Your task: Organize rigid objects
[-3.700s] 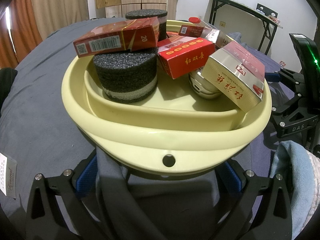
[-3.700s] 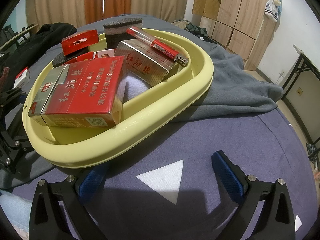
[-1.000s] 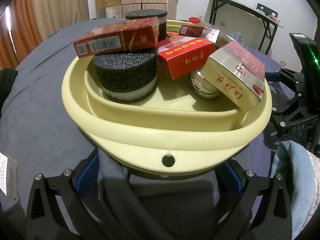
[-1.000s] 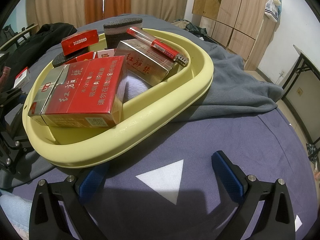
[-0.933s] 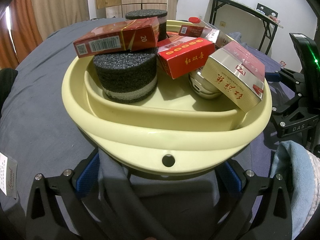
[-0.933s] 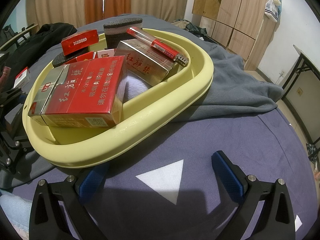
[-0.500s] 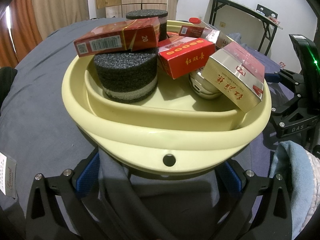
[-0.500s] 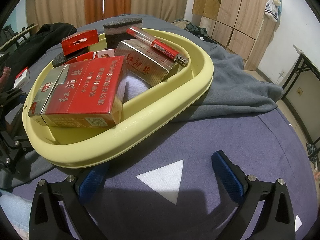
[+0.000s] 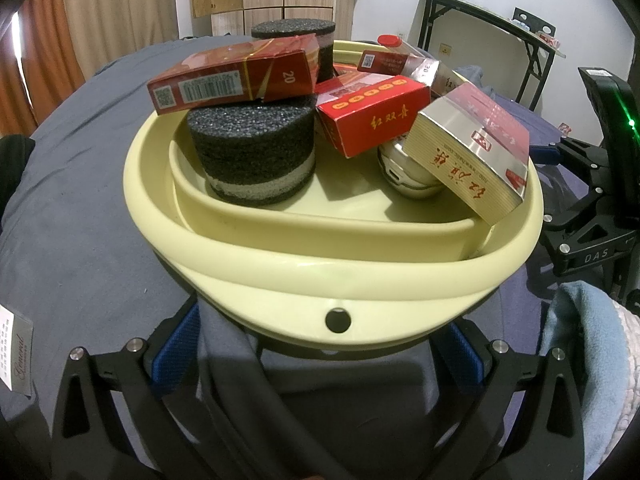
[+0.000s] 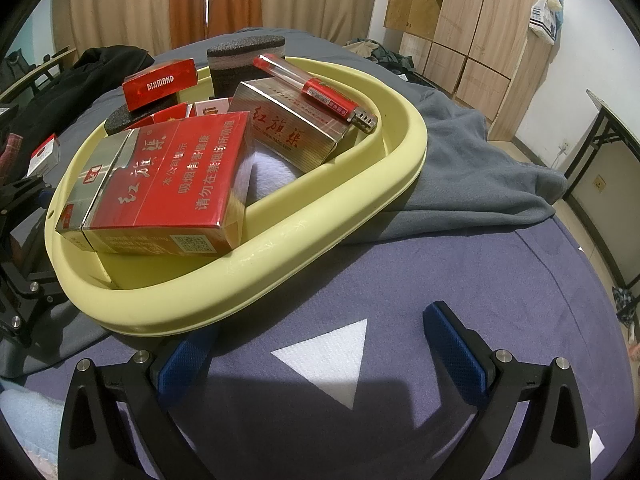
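A pale yellow basin (image 9: 360, 272) (image 10: 328, 216) sits on a blue-grey bedcover. It holds black foam cylinders (image 9: 252, 152), red cigarette packs (image 9: 236, 76) (image 9: 372, 112), silver-and-red cigarette boxes (image 9: 472, 148) (image 10: 168, 184) (image 10: 292, 128), a metal object (image 9: 404, 176) and a red lighter (image 10: 316, 90). My left gripper (image 9: 320, 352) is open and empty, its blue pads at either side under the basin's near rim. My right gripper (image 10: 324, 354) is open and empty over the cover, just right of the basin.
A grey blanket (image 10: 472, 176) lies under and beyond the basin. A light blue towel (image 9: 588, 352) is at the right. A small cigarette pack (image 10: 44, 156) lies on the bed at the left. Wooden cupboards (image 10: 472, 20) and a folding table (image 9: 488, 28) stand behind.
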Motion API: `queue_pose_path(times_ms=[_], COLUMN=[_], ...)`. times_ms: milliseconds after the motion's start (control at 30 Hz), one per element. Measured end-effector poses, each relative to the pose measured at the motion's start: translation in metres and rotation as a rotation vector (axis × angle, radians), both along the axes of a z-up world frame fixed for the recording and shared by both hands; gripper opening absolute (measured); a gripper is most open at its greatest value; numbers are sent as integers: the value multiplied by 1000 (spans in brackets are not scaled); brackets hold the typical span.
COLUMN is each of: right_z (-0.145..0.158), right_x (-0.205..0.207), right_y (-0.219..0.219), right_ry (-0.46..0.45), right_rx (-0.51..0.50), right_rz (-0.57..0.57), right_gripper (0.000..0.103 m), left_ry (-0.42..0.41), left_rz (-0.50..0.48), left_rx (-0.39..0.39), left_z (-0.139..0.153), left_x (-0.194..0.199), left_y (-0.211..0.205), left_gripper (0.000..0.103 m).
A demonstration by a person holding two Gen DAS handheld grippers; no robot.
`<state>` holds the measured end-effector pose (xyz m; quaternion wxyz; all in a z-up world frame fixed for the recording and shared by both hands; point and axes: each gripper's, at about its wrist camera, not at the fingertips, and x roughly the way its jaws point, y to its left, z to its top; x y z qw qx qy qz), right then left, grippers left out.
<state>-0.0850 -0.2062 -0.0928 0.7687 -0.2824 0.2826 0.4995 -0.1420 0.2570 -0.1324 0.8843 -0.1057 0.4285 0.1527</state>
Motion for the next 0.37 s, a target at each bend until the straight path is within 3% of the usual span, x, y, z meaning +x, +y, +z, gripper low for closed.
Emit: queue_pose_path(times_ms=[367], right_z=[0], right_x=[0], right_y=[0], right_ry=[0], right_rx=[0], right_rz=[0], right_gripper=[103], left_ry=[-2], left_rz=[0], left_rx=[-2], left_z=[0], left_x=[0], left_y=[0], left_gripper=[103])
